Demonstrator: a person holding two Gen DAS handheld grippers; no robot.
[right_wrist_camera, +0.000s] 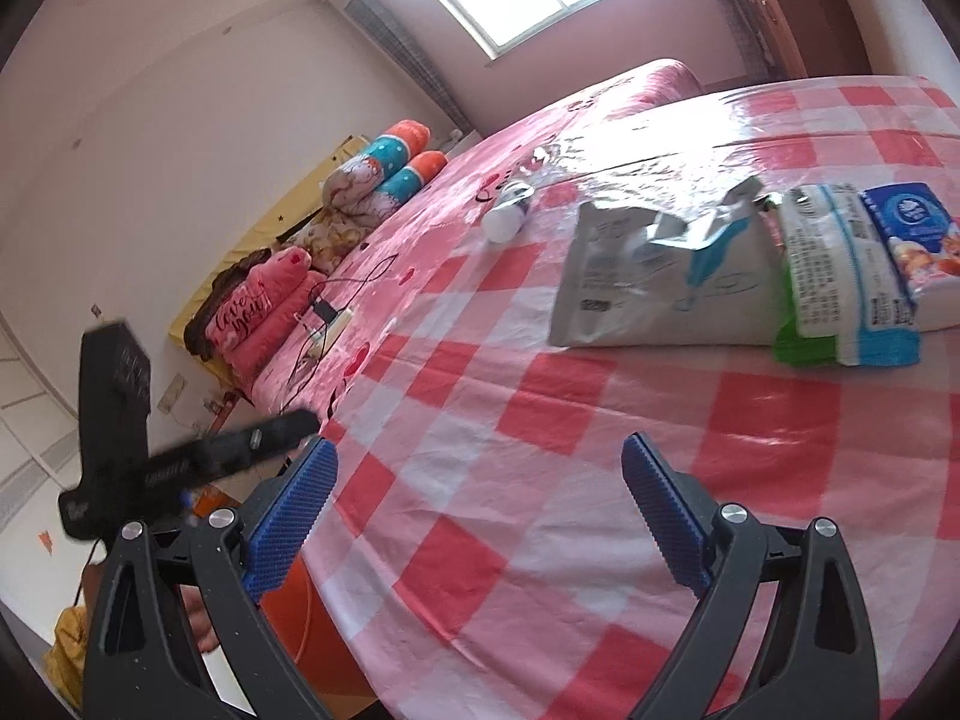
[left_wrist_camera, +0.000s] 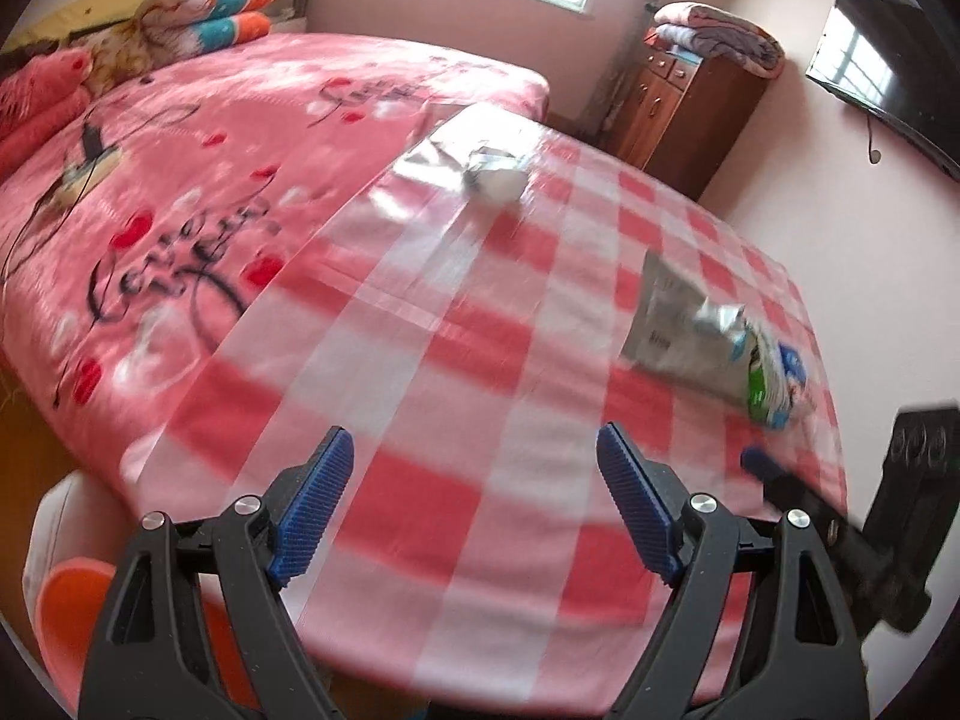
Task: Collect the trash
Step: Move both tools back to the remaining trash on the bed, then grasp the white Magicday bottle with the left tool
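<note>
Table beside bed, small bottle near table's far edge, torn bags toward its right edge, pillows at bed's head

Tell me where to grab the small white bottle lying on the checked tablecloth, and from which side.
Grip the small white bottle across its round body, jaws either side of its long axis, coming down from above. It lies on its side on the checked tablecloth, apart from the wrappers, so both flanks look free.

bed: pink floral cover, sits right beside the counter
counter: red-and-white checked cloth
pillows: rolled orange-teal pair at the headboard
cabinet: wooden, folded blankets on top
wall: dark TV
</note>
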